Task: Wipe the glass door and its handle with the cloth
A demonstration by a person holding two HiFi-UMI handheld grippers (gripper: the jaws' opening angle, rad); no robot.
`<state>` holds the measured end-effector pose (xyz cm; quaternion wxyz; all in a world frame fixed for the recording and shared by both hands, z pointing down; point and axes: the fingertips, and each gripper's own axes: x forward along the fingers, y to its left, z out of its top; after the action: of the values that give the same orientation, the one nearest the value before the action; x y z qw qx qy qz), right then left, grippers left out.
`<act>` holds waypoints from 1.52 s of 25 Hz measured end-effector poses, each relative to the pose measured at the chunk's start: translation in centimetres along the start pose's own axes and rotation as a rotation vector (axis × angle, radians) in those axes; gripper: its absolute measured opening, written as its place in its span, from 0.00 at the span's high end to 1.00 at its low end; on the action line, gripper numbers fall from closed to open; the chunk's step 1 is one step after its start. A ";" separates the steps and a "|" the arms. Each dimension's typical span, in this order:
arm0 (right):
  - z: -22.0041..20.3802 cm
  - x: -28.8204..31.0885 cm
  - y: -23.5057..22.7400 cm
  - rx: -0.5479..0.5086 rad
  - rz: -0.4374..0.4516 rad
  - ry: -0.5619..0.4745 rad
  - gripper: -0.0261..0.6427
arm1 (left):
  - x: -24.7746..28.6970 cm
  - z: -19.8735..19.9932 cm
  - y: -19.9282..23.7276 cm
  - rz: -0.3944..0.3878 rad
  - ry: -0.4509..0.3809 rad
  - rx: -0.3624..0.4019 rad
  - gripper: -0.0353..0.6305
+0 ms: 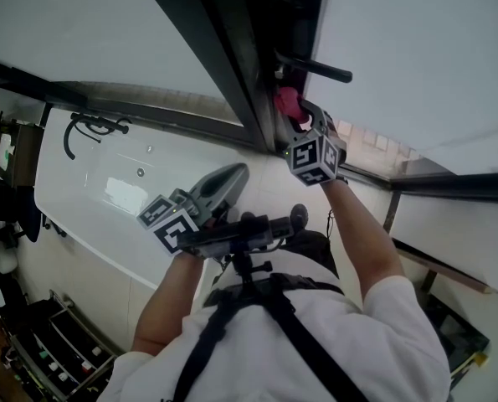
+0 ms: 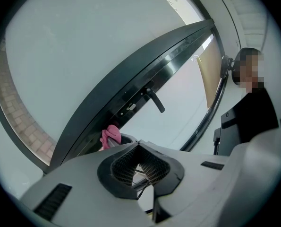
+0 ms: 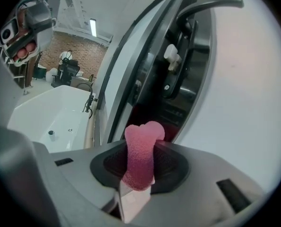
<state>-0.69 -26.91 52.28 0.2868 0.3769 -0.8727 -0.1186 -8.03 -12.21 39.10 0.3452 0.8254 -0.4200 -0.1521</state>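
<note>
Right gripper (image 3: 141, 144) is clamped on the pink cloth (image 3: 140, 162), the folded end protruding ahead of its jaws, evidently to reach the glass door (image 3: 253, 103) edge just ahead. The handle (image 3: 206, 6) sits above and ahead. Left gripper (image 2: 139, 148) is closed, empty and held back, apparently idle.

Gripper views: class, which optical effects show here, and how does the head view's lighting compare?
Left gripper view: fisheye bends the door frame into an arc, corners black. Right gripper view: the close cloth looks slightly soft. Head view: glare on the bathtub.

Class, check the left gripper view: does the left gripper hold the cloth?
No: the left gripper is shut on nothing, and the pink cloth sits in the right gripper.
</note>
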 end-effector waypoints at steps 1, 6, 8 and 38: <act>0.1 -0.2 0.0 -0.004 -0.001 -0.003 0.80 | 0.0 0.0 0.0 0.000 -0.003 0.000 0.96; 2.5 -1.7 -0.3 -0.059 -0.014 -0.061 0.80 | 0.0 0.1 0.0 -0.004 -0.012 -0.001 0.96; 4.2 -2.3 -0.5 -0.086 -0.024 -0.099 0.80 | 0.1 0.3 0.0 -0.008 -0.013 0.004 0.96; -8.9 6.2 6.4 -0.463 0.278 0.194 0.80 | -0.1 0.6 0.7 0.128 -0.067 0.008 0.96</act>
<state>-2.61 -26.88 64.72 0.4608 0.1878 -0.8342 -0.2377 -8.83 -12.63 39.20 0.3367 0.7927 -0.4838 -0.1554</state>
